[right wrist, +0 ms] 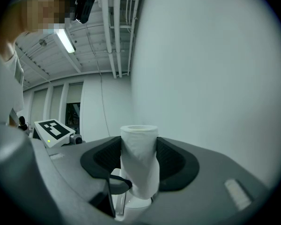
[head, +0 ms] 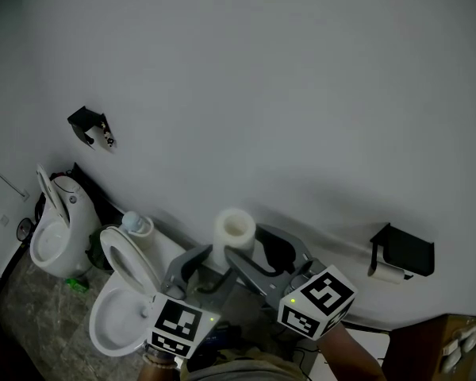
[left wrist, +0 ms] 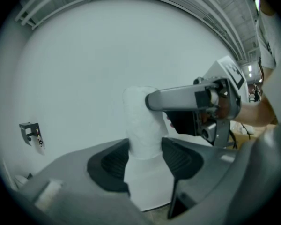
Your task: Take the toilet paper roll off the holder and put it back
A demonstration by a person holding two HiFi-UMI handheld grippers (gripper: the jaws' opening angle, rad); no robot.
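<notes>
A white toilet paper roll (head: 235, 232) stands upright in the air in front of the pale wall, with both grippers on it. My left gripper (head: 210, 264) comes up from the lower left; in the left gripper view its dark pads (left wrist: 110, 165) press the roll (left wrist: 143, 125) from both sides. My right gripper (head: 252, 252) reaches in from the lower right; in the right gripper view the roll (right wrist: 139, 149) sits pinched between its pads (right wrist: 171, 161). A black wall holder (head: 403, 252) hangs to the right with something white under it.
Another black bracket (head: 91, 125) sits on the wall at upper left. Below it are a white toilet (head: 123, 300) with its lid raised and a second white fixture (head: 55, 228). A wooden cabinet corner (head: 452, 340) shows at lower right.
</notes>
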